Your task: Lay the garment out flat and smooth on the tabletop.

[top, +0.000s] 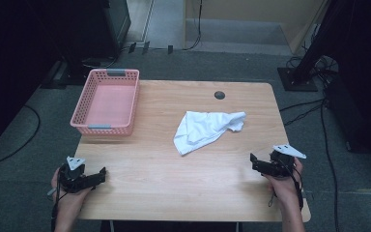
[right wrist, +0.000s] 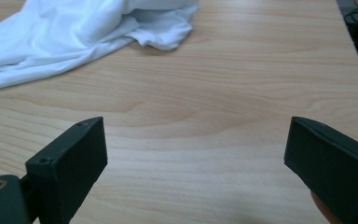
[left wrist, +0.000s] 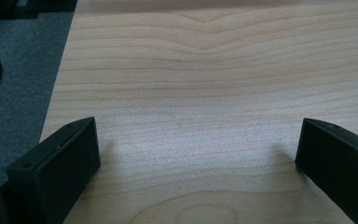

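Observation:
A crumpled white cloth lies on the wooden table right of centre; in the right gripper view the cloth sits at the upper left, well ahead of the jaws. A pink plastic basket with nothing inside stands at the table's far left corner. My left gripper rests low at the near left edge, held by a hand, open, with bare wood between its jaws. My right gripper rests near the right edge, open and holding nothing.
A small dark round grommet is set in the table near its far edge. Grey carpet surrounds the table, with cables on the right and dark equipment stands behind.

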{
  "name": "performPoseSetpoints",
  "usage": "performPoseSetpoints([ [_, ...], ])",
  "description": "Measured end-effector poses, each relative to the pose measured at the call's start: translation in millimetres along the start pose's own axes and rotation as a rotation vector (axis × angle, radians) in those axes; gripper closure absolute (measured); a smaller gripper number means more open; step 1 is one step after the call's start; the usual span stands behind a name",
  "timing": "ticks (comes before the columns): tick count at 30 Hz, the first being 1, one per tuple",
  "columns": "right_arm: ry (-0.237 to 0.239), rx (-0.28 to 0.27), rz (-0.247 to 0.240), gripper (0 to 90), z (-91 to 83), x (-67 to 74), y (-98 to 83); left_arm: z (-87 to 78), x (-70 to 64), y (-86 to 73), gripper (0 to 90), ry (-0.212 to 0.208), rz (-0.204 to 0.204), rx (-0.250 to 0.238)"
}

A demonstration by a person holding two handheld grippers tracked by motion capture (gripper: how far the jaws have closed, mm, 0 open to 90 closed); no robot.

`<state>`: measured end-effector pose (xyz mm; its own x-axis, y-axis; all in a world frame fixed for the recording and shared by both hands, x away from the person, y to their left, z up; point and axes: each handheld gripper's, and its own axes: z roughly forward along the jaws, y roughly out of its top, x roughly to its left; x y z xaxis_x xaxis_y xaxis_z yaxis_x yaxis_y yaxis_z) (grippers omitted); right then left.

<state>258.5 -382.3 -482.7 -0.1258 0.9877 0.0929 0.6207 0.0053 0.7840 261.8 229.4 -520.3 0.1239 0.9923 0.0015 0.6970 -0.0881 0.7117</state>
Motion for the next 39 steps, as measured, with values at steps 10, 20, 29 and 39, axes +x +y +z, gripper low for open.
performPoseSetpoints([
  [10,0.028,0.017,-0.083,5.7,18.2,34.8,26.6,0.1,-0.3,0.2,0.0,-0.001,0.000,0.001],
  [20,0.062,0.023,-0.099,5.7,37.9,65.5,50.5,0.3,-0.3,0.3,0.0,-0.001,0.000,0.001],
  [29,0.081,0.033,-0.095,5.8,61.4,86.4,66.8,0.4,-0.4,0.4,0.0,-0.001,0.001,0.001],
  [39,0.079,0.062,-0.102,6.2,88.2,103.3,75.4,0.6,-0.4,0.7,0.0,-0.002,0.002,0.001],
])
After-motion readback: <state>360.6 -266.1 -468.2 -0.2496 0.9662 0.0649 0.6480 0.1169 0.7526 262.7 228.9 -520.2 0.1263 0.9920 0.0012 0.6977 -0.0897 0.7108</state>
